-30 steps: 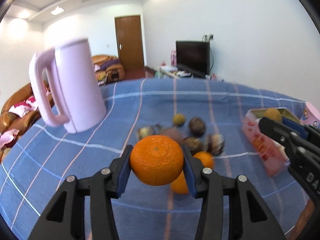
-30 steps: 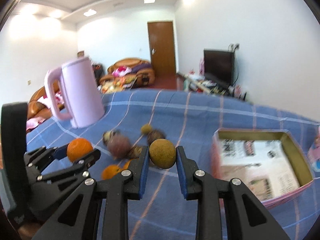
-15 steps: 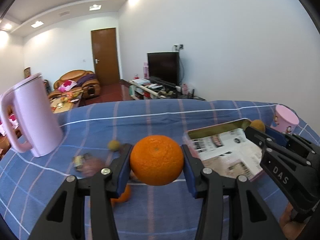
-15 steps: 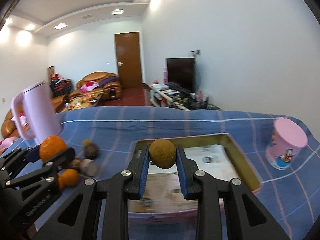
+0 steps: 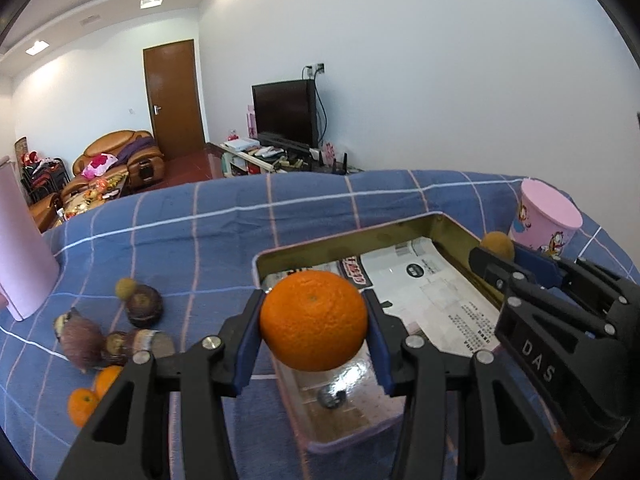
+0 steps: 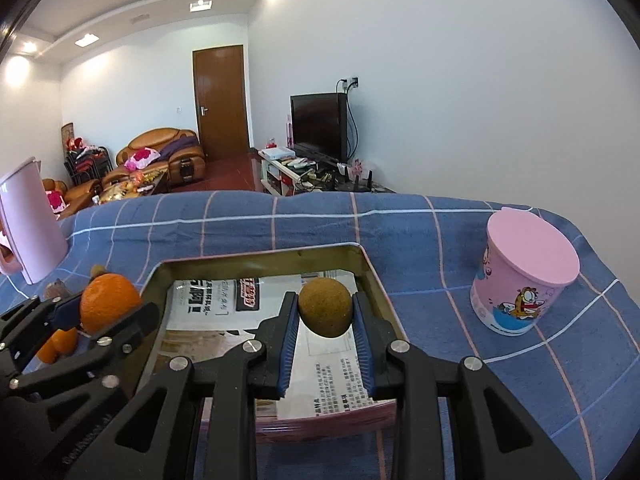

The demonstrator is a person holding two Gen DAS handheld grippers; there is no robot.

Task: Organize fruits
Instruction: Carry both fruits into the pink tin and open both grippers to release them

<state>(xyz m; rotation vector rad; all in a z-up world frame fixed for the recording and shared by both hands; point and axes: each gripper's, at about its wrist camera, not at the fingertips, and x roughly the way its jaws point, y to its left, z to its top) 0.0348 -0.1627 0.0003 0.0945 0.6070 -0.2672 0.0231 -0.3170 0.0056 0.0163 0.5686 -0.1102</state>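
Gripping the orange [image 5: 313, 320] in my left gripper [image 5: 313, 332] and a small brown fruit [image 6: 325, 307] in my right gripper [image 6: 325, 336], I hold both above the shallow tin [image 6: 376, 280], which holds only printed paper [image 6: 208, 304]. Loose fruits [image 5: 116, 328] lie on the tablecloth [image 5: 200, 240] just left of it.

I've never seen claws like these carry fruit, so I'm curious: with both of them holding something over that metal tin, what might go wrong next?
The round orange sits near the paper-lined metal tin's near rim, so released early it could roll onto the blue checked cloth. The left claw and right claw, gripping a small brown-green fruit, are close together and might bump. The pink lidded cup nearby could get knocked.
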